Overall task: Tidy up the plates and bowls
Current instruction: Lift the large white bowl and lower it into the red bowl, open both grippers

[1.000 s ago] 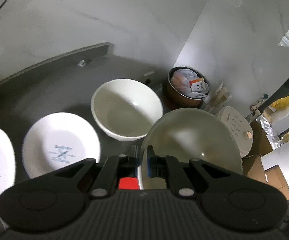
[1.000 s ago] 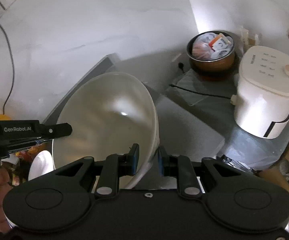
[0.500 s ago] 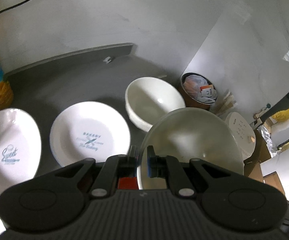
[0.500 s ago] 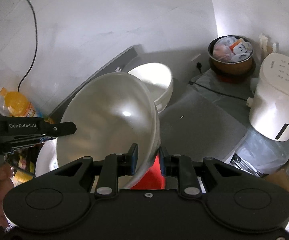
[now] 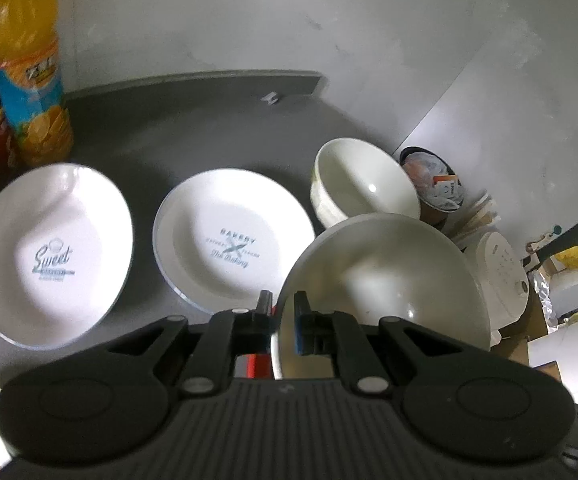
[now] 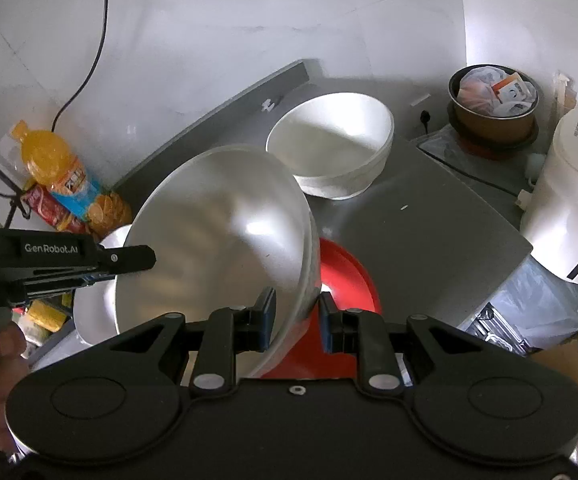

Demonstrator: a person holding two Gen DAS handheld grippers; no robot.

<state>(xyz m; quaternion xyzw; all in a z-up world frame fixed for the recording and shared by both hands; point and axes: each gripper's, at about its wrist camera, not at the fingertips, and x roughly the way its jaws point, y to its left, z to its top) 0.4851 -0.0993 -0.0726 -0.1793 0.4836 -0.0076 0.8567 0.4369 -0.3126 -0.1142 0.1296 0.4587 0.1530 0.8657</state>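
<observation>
Both the left tool (image 5: 280,322) and right tool (image 6: 296,320) are clamped on opposite rims of the bowl (image 6: 217,232), tilted above the counter (image 6: 429,216); uneven pull could slip the rim and drop it.

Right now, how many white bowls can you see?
2: one held bowl gripped at opposite rims by left gripper and right gripper, one bowl resting near the counter's back. None appear hidden.
</observation>
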